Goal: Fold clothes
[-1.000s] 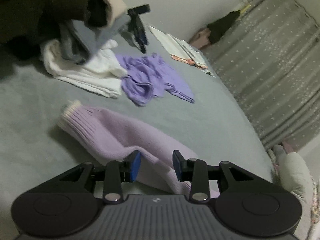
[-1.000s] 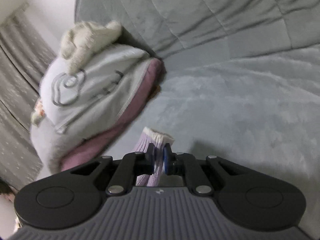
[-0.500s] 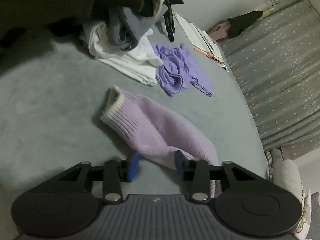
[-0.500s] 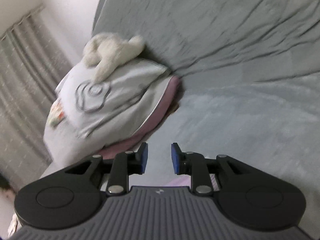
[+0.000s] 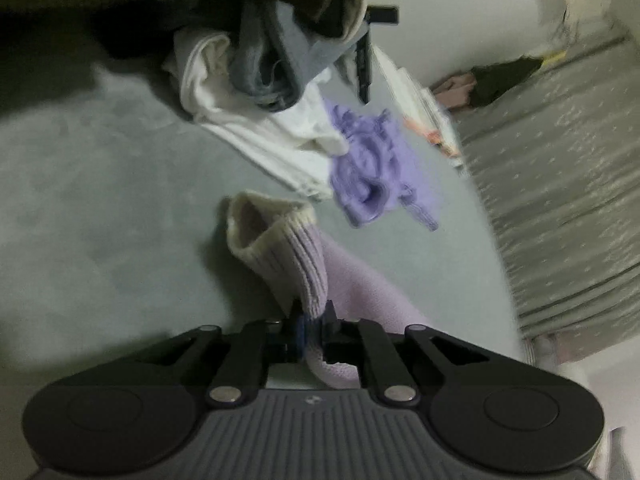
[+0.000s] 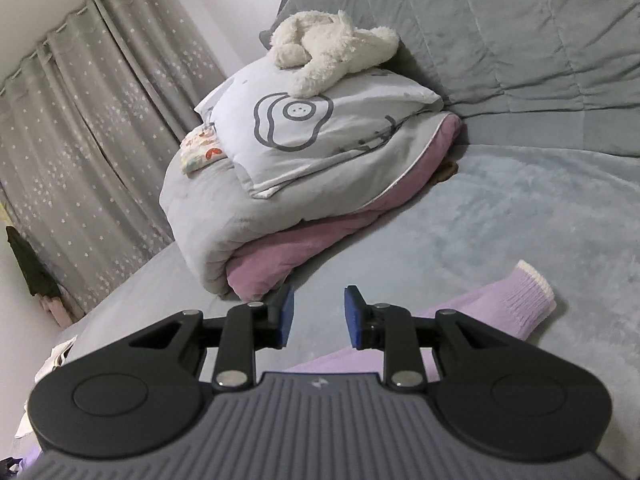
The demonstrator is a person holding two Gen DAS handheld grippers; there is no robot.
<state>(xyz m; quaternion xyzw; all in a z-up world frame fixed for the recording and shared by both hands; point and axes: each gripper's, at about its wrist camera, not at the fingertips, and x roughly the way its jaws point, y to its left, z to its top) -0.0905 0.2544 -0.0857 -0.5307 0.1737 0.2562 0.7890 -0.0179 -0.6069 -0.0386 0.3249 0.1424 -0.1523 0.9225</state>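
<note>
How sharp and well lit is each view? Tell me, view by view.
Left wrist view: dim and motion-smeared; the purple garment and white garment are blurred, the top left falls into shadow, and only the left tool looks crisp. Right wrist view: brighter and sharp; fisheye bends the curtain, and the plush toy reads clearly.

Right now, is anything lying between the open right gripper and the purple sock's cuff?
Nothing visible. The right gripper is open over bare grey bedding, and the sock lies just to its right, cuff unobstructed. The folded duvet sits further back, off that line. The left gripper is shut on the sock.
</note>
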